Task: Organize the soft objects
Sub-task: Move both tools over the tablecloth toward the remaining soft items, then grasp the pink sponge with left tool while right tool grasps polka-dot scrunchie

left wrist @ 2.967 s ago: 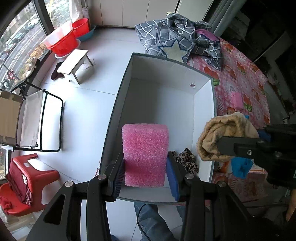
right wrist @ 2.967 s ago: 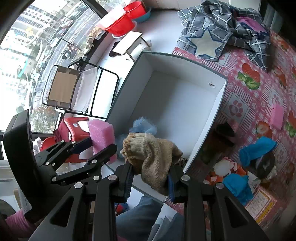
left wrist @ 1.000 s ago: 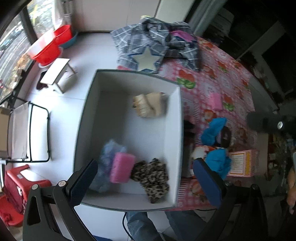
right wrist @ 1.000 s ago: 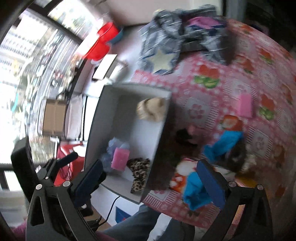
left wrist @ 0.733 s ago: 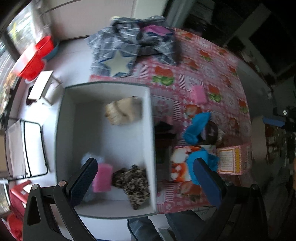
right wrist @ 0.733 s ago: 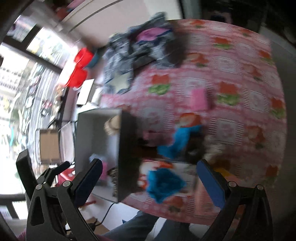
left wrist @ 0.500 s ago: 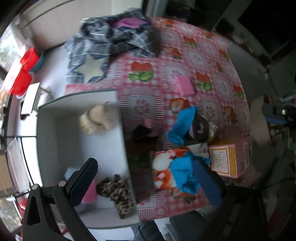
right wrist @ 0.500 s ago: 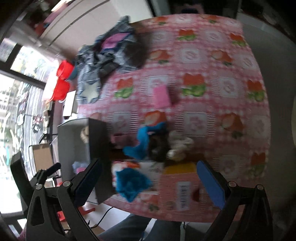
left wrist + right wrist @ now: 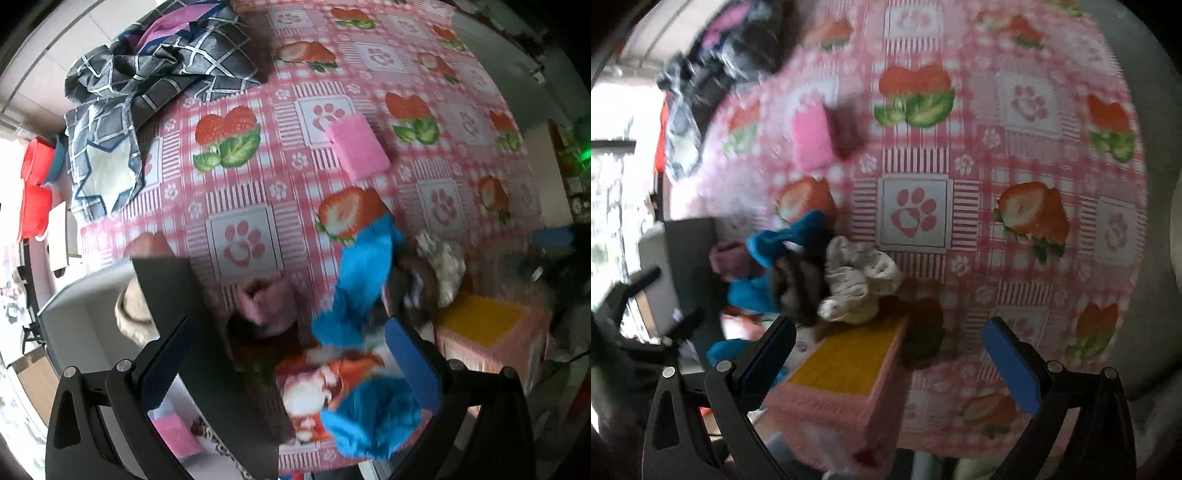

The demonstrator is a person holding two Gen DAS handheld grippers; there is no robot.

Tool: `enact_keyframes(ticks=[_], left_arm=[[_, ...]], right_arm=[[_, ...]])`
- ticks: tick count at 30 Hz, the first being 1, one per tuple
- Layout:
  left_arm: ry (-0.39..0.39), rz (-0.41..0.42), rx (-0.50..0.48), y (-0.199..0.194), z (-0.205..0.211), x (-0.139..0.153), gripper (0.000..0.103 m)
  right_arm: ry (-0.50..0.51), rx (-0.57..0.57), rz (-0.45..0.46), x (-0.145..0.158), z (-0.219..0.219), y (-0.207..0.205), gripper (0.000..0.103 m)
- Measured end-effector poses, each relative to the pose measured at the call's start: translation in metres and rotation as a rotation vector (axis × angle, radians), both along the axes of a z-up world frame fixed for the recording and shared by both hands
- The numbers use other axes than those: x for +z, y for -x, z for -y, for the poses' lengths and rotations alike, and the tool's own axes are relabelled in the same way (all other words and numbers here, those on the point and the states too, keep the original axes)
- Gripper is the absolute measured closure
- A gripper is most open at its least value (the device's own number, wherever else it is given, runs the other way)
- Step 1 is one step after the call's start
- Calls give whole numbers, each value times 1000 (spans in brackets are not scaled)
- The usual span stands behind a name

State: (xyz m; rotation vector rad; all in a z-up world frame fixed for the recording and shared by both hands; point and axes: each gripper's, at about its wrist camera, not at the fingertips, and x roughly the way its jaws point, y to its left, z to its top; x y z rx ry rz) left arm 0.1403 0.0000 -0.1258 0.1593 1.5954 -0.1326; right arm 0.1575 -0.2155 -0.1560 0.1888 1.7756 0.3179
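since three seconds ago both my tools have let go: the pink foam block (image 9: pixel 175 435) and the beige knit piece (image 9: pixel 131 314) that i carried then now lie inside the grey box (image 9: pixel 70 314), and both cameras have swung from the box to the table

my left gripper (image 9: pixel 291 354) hangs above the box's dark side wall and the cloth heap beside it, jaws spread wide, nothing between the blue pads. my right gripper (image 9: pixel 890 354) is likewise wide apart and empty, held over the pink carton with the yellow top (image 9: pixel 846 373); this view is blurred

on the pink strawberry-and-paw tablecloth (image 9: pixel 240 236) lie the remaining soft things: a flat rectangular pink sponge (image 9: pixel 356 147) well apart from the heap; a crumpled blue cloth (image 9: pixel 364 280) against a dark fuzzy piece (image 9: pixel 796 290); a lumpy white bundle (image 9: pixel 857 284) touching that piece; a second blue cloth (image 9: pixel 369 421) at the near edge, over an orange-and-white printed item (image 9: pixel 321 384); a soft pink piece (image 9: pixel 267 302) just beside the box wall. a grey checked fabric with a pale star (image 9: pixel 147 85) is bunched at the far corner
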Motion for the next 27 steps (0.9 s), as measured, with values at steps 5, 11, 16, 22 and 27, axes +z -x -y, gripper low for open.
enact_keyframes(ticks=[5, 11, 16, 22, 27], left_arm=[[58, -34, 123, -27, -9, -7, 0], [61, -63, 166, -54, -2, -19, 0], [87, -98, 165, -79, 28, -43, 0], [64, -117, 163, -100, 61, -75, 0], [36, -133, 191, -110, 75, -100, 0]], right_arm=[[-38, 100, -96, -51, -22, -14, 1], [-4, 300, -149, -96, -56, -13, 1], [117, 356, -55, -99, -47, -9, 1], [187, 134, -38, -105, 38, -16, 1], [114, -41, -2, -94, 98, -8, 1]])
